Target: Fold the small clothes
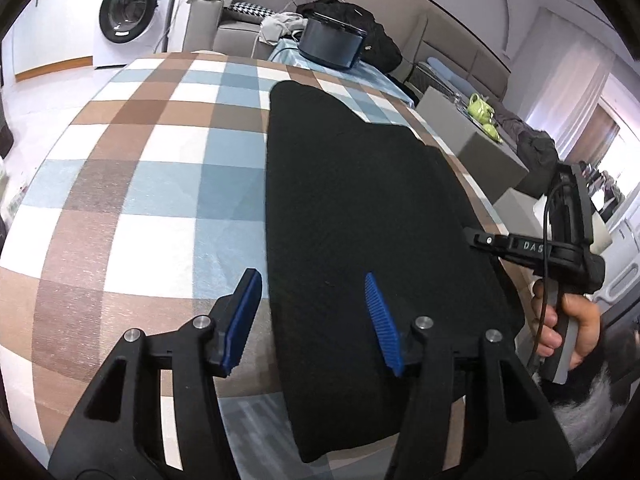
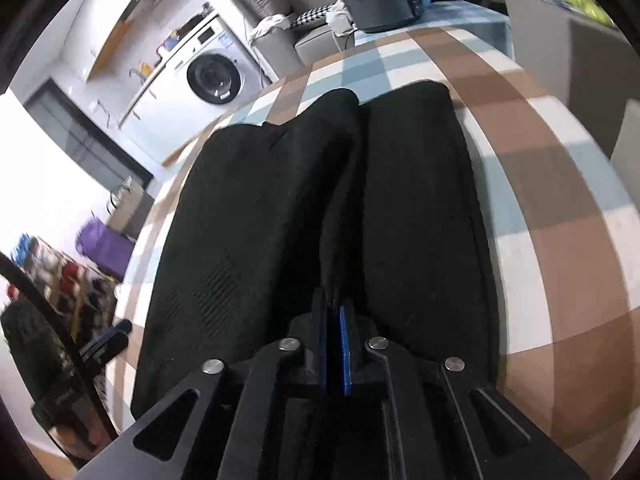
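A black garment [image 1: 360, 208] lies flat on the checked tablecloth [image 1: 152, 184], long side running away from me. My left gripper [image 1: 314, 316] stands open over its near left edge, one blue pad [image 1: 244, 320] above the cloth and the other above the garment, nothing pinched. In the right wrist view the black garment [image 2: 248, 220] shows a raised ridge down its middle. My right gripper [image 2: 334, 320] is shut on the near end of that ridge. The right gripper [image 1: 472, 237], held by a hand [image 1: 576, 332], appears at the garment's right edge. The left gripper [image 2: 118, 332] shows at the lower left.
A dark blue box [image 1: 330, 42] stands at the table's far end. Behind it are a grey sofa [image 1: 236, 34] with clothes and a washing machine [image 1: 128, 10]. A grey side table with green teapots [image 1: 482, 110] stands to the right. The table edge [image 1: 476, 188] runs close along the garment's right side.
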`<state>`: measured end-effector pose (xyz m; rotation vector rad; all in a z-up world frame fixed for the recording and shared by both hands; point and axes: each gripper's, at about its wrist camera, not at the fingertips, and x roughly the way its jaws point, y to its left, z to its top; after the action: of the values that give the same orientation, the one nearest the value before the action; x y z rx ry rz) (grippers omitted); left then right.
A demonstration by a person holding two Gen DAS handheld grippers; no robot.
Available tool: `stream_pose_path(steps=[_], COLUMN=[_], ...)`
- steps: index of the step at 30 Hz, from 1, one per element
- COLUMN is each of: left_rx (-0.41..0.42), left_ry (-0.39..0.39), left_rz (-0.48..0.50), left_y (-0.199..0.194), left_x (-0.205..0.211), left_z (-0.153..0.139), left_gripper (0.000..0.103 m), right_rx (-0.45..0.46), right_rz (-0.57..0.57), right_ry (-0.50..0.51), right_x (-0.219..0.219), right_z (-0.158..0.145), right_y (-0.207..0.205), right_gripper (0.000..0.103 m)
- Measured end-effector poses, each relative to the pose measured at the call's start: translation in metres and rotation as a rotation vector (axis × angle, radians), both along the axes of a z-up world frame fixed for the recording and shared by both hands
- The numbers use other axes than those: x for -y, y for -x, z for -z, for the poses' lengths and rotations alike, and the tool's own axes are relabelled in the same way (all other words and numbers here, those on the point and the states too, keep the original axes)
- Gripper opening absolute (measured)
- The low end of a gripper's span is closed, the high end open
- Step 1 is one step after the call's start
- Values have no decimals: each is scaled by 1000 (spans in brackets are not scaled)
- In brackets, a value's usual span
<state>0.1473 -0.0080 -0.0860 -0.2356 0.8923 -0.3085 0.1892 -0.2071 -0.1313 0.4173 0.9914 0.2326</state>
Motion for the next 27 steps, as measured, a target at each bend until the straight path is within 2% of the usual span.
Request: stream_pose_path(steps=[2, 4, 8, 9, 10, 15, 17, 19, 20, 22, 24, 27], left_rx=[-1, -12, -29, -31, -32, -20, -23, -32, -36, -37, -34, -34], left_ry=[-6, -4, -3, -3, -7, -11, -3, 0, -4, -8, -2, -4], left_rz=[12, 15, 22, 24, 25, 16, 11, 8, 7, 5, 6, 2], left_y=[1, 1, -2, -2, -3, -3, -2, -3, -3, -4, -6, -13], left_x=[3, 4, 6, 7, 8, 4, 2, 1, 1, 0, -2, -4], left_z=[2, 5, 11, 12, 12, 8, 9, 12, 13, 13, 13, 13], left_gripper=[51, 51, 51, 51, 51, 51, 52, 52, 52, 52, 52, 52], right_rx=[10, 9, -5, 5, 29, 163, 130, 12, -22, -16, 26, 72], right_rz=[-12, -13, -36, -38, -38, -67, -47, -15, -1, 22, 32, 31], right_ry=[-3, -41, -79, -73, -65, -23, -3, 56, 55, -20, 3, -56], right_x=[-1, 2, 0, -2, -5, -20, -16, -11, -9, -1, 0, 1], right_z=[-4, -4, 4, 4, 1, -39, -36, -12, -4, -6, -20, -37], right_y=[4, 8, 11, 12, 14, 28, 26, 15, 11, 11, 10, -6], right_gripper=[9, 16, 16, 14, 5, 4, 4, 5, 5, 11, 18, 23])
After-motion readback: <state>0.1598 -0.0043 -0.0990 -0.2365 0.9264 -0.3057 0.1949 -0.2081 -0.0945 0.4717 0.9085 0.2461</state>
